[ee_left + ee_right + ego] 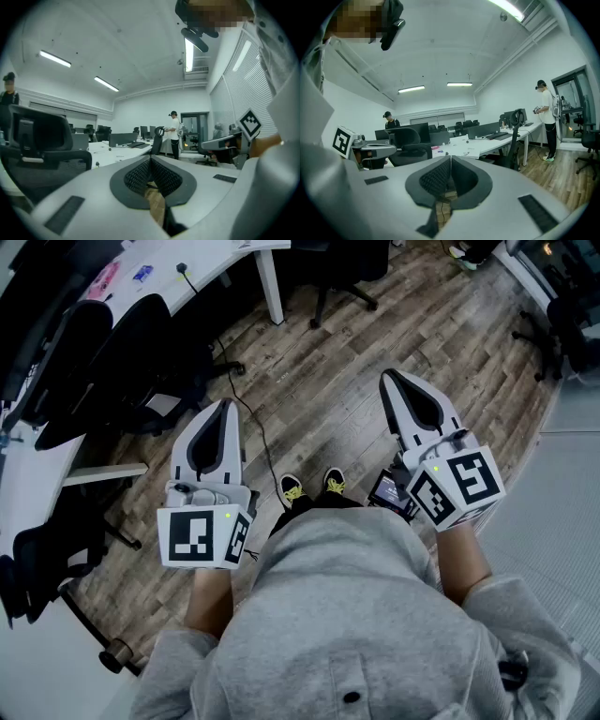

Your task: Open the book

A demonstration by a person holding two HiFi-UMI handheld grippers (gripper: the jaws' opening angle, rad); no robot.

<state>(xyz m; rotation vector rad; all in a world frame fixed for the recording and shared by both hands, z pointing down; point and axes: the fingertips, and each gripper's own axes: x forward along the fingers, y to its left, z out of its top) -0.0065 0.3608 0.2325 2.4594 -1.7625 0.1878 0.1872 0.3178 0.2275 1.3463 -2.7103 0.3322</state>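
Observation:
No book shows in any view. In the head view I stand on a wooden floor point(328, 381) and hold both grippers out in front of my grey sweater. My left gripper point(223, 402) is shut, its jaws meeting at the tip with nothing between them. My right gripper point(385, 376) is also shut and holds nothing. In the left gripper view the left gripper point(150, 157) points across an office towards desks. From the right gripper view, the right gripper point(450, 157) faces a row of desks and chairs.
White desks point(211, 263) and black office chairs point(131, 362) stand at the left, and a black cable point(263, 432) runs over the floor. A small dark device point(391, 493) hangs by my right hand. A person in a white shirt point(175, 133) stands far off, another point(390, 121) sits behind monitors.

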